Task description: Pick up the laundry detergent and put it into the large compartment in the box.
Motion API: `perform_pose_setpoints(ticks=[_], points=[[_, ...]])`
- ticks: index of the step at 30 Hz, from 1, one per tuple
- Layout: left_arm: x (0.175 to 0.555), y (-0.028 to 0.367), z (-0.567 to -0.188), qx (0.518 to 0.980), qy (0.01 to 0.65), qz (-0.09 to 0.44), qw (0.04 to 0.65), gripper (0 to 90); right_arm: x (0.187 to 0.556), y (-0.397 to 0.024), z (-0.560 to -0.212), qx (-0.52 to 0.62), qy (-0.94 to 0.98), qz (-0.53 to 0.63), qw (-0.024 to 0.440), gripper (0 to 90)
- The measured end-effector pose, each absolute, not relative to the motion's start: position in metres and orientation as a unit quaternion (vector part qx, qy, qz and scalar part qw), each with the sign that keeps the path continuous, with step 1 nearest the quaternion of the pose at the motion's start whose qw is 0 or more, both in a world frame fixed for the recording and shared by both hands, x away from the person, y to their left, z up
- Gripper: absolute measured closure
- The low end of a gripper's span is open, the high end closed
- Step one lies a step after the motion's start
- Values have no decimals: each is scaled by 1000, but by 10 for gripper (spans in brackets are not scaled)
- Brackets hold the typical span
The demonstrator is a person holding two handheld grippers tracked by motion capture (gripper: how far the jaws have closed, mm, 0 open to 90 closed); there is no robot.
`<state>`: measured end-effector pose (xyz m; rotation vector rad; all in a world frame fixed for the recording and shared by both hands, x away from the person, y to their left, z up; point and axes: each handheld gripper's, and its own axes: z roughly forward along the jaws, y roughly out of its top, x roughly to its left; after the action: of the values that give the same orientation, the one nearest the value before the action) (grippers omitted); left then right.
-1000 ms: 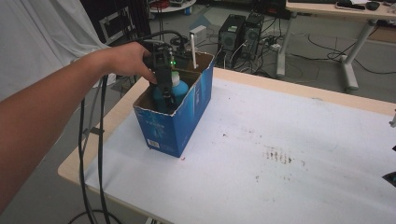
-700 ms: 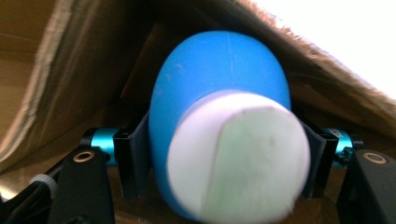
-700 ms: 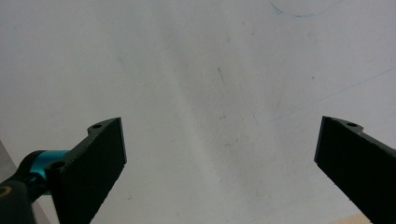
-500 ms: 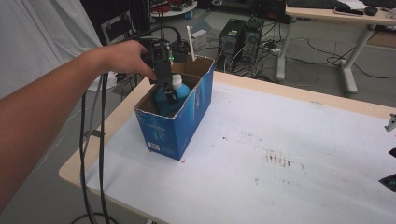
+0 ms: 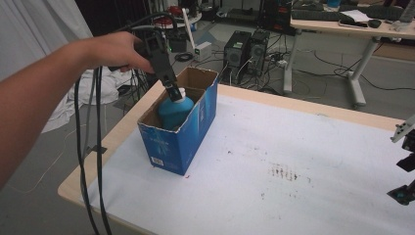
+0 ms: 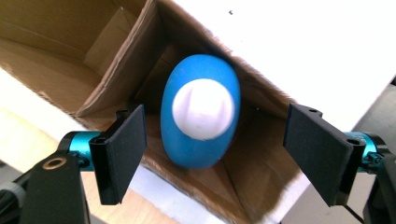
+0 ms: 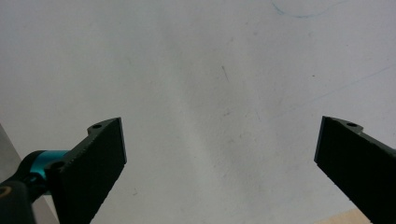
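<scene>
A blue cardboard box [image 5: 182, 141] stands open-topped near the table's left edge. Upright inside it is a blue bottle [image 5: 174, 110] with a white cap [image 6: 202, 109]. My left gripper [image 5: 172, 91] hangs just above that cap, pointing down into the box [image 6: 56, 70]. Its jaws have just been opening, and the pads [image 6: 122, 149] stand well apart on either side of the bottle [image 6: 196, 149] without touching it. My right gripper [image 5: 404, 164] is at the table's far right edge, and in its own view it [image 7: 219, 163] is wide open over the bare white tabletop [image 7: 210, 70].
Black cables [image 5: 90, 147] trail from the left gripper down past the table's left edge. Computer towers [image 5: 247, 49] stand on the floor behind the table, and another desk [image 5: 342, 22] is at the back right. Dark stains [image 5: 284, 172] mark the white top.
The left gripper has risen out of the box and opened, letting go of the blue bottle, which stays upright inside. The right gripper has not moved.
</scene>
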<state>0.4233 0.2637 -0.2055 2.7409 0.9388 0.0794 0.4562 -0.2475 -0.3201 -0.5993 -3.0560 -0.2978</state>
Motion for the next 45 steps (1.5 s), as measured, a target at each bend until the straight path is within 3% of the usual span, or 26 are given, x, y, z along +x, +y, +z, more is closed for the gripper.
perform_pose_setpoints(ticks=[13, 18, 20, 24, 26, 33, 45], points=[[409, 227, -153, 939, 293, 50, 175, 216, 451, -250, -315, -192, -976, -104, 2, 12], [407, 206, -155, 946, 273, 48, 170, 216, 449, -250, -313, -191, -976, -106, -2, 12], [406, 197, -158, 947, 272, 51, 164, 144, 448, -250, -312, -190, -976, -108, -2, 12], [405, 182, -161, 951, 257, 49, 162, 141, 446, -250, -311, -189, -976, -110, -4, 12], [404, 175, -163, 953, 252, 44, 163, 78, 445, -250, -311, -188, -976, -112, -4, 12], [404, 155, -170, 958, 233, 29, 164, 29, 442, -250, -313, -187, -976, -114, -4, 12], [413, 118, -194, 959, 229, 42, 160, 16, 439, -250, -314, -188, -975, -116, -4, 12]])
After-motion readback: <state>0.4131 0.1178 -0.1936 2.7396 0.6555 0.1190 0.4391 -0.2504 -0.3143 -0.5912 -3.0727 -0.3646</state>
